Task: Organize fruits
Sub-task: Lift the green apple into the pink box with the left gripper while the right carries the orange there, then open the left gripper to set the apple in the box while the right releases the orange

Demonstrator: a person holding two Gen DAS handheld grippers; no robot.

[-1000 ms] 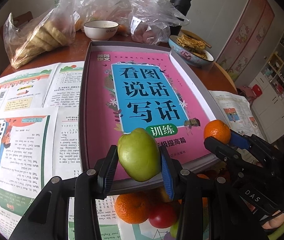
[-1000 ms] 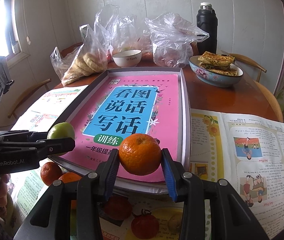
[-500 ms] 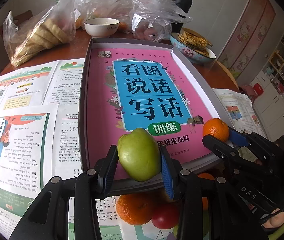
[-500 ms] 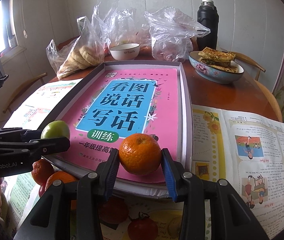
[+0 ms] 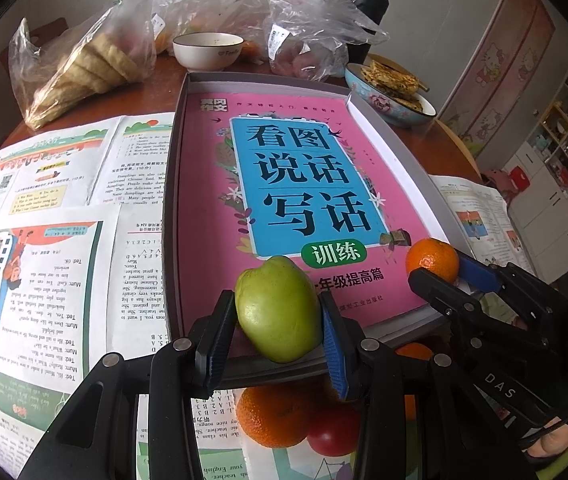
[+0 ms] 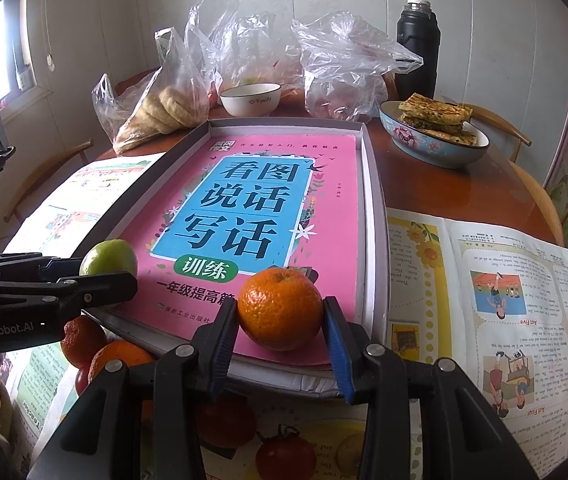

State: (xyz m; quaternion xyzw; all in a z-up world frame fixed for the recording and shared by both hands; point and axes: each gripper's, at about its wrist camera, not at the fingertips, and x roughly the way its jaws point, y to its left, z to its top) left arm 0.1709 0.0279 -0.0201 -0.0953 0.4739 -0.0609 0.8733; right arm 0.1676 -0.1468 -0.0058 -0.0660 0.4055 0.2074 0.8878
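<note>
Two fruits gripped over the near edge of a shallow tray

A green apple is clamped between the pads of the left gripper, whose jaws are partly closed against its sides, and an orange is pinched the same way by the right gripper. Both fruits are held above the near end of the grey tray, in which a pink book is laid flat. More oranges and a tomato are seen below the tray's near edge, on open printed pages spread over the wooden table. A white bowl, plastic bags, a dish of flatbread and a black flask are set behind the tray
</note>
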